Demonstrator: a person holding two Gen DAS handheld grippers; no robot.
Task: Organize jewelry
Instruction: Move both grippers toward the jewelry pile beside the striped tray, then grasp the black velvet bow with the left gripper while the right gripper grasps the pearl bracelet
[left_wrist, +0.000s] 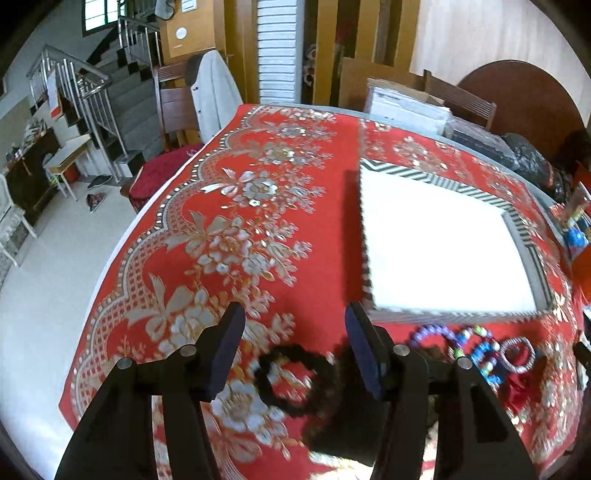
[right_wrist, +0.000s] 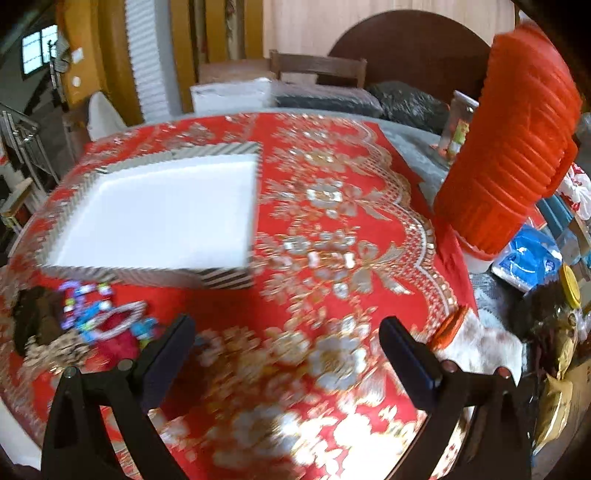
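Left gripper (left_wrist: 295, 350): your fingers stand wide apart, holding nothing, above a dark beaded bracelet (left_wrist: 291, 384).
Right gripper (right_wrist: 286, 354): spread wide too, empty, over bare cloth.
Jewelry pile (right_wrist: 99, 321): beside the striped box (right_wrist: 155, 210), which is white inside.
Surface: red floral tablecloth (left_wrist: 236, 229).
Room: staircase (left_wrist: 110, 96) at far left.

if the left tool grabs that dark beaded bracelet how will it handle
The dark beaded bracelet looks like a strand lying in a loose, uneven loop, so it will probably sag and dangle rather than hold its shape. It seems small and light. Its rounded beads may slip between the left tool's open flat fingers.
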